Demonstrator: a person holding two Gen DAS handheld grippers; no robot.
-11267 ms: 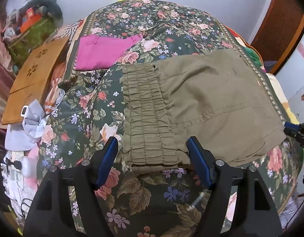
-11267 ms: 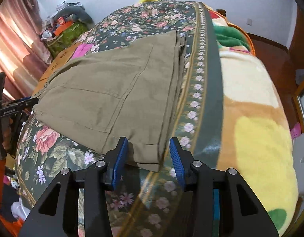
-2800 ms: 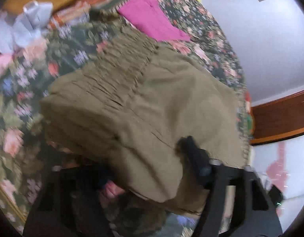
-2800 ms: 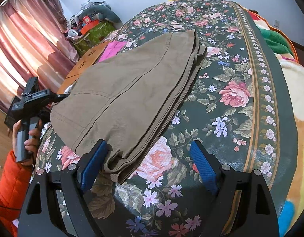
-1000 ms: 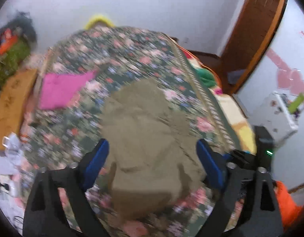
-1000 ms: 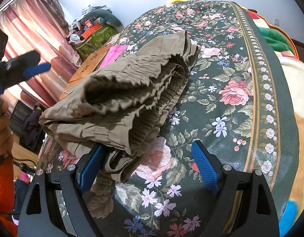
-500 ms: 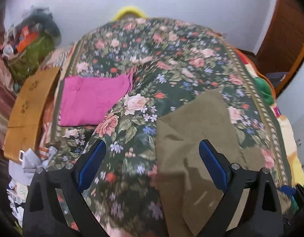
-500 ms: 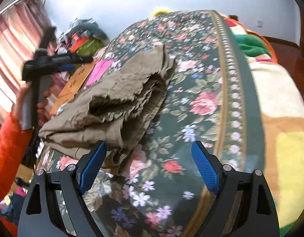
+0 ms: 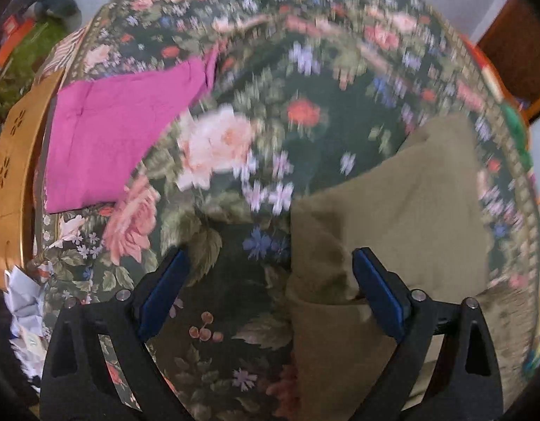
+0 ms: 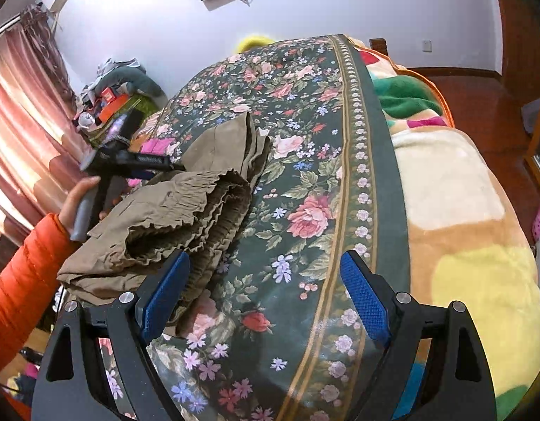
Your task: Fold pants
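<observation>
Left wrist view, upper half motion-blurred: left gripper (image 9: 268,273) fingers wide apart, nothing between the pads; olive pants (image 9: 403,217) lie folded in the lower right of the frame, one fold edge touching or just under the right-hand blue pad (image 9: 375,293), which of the two unclear; floral bedspread (image 9: 277,80) fills the centre; folded magenta cloth (image 9: 119,133) flat at upper left, well apart from the pants; wooden board (image 9: 14,161) at the left edge; crumpled white paper (image 9: 22,301) at lower left.

Right wrist view, sharp: right gripper (image 10: 264,286) fingers spread wide, empty, over bare bedspread at lower centre; pants bundled in a thick multi-layer stack at centre left, ruffled elastic waistband (image 10: 196,207) facing the camera, layers gaping; stack edge just beside the left-hand blue pad (image 10: 166,289); left gripper seen at far left above the stack, held by a hand (image 10: 79,203) with an orange sleeve (image 10: 21,266); multicoloured fleece blanket (image 10: 459,203) on the right; pink curtain (image 10: 17,140) at left.
</observation>
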